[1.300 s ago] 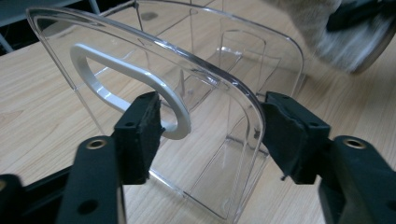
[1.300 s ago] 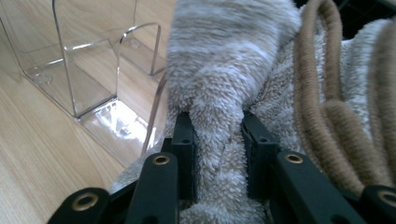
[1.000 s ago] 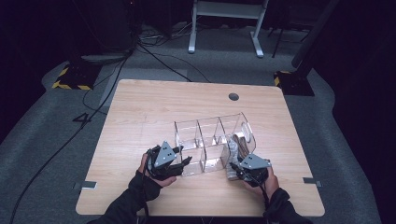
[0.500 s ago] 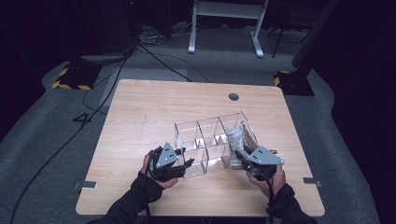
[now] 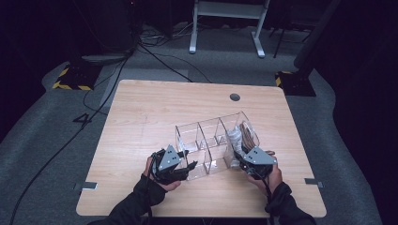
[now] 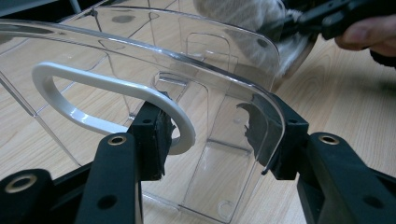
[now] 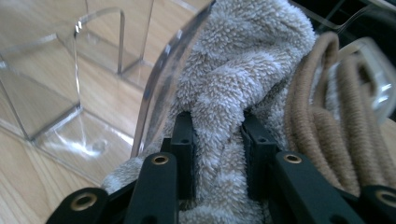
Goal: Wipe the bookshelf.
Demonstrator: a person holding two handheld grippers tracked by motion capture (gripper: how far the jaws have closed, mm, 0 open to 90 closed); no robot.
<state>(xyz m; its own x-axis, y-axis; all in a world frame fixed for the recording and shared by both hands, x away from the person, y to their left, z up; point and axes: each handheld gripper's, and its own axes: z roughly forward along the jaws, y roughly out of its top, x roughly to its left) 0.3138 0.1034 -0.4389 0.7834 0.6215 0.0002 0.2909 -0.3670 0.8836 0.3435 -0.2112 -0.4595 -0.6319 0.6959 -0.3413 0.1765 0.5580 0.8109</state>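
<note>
A clear plastic organizer [image 5: 199,136] with several compartments stands on the wooden table [image 5: 150,108]. My left gripper [image 5: 187,166] is at its near left end. In the left gripper view the left gripper [image 6: 210,135] is shut across that end of the organizer [image 6: 187,51]. One pad sits by a white oval handle [image 6: 93,79], the other on the curved outer wall. My right gripper [image 5: 240,157] is at the right compartment. In the right gripper view the right gripper [image 7: 217,140] pinches a fold of fuzzy beige cloth [image 7: 243,60]. A brown ribbed item [image 7: 327,116] lies beside the cloth.
A black round grommet [image 5: 234,97] sits near the table's far edge. Behind the table a white metal frame [image 5: 225,28] stands on the grey floor. Cables [image 5: 117,79] run across the floor at the left. The organizer's other compartments [image 7: 70,93] hold nothing.
My right gripper has risen a little with the beige cloth in it. The left gripper and the organizer have stayed where they were.
</note>
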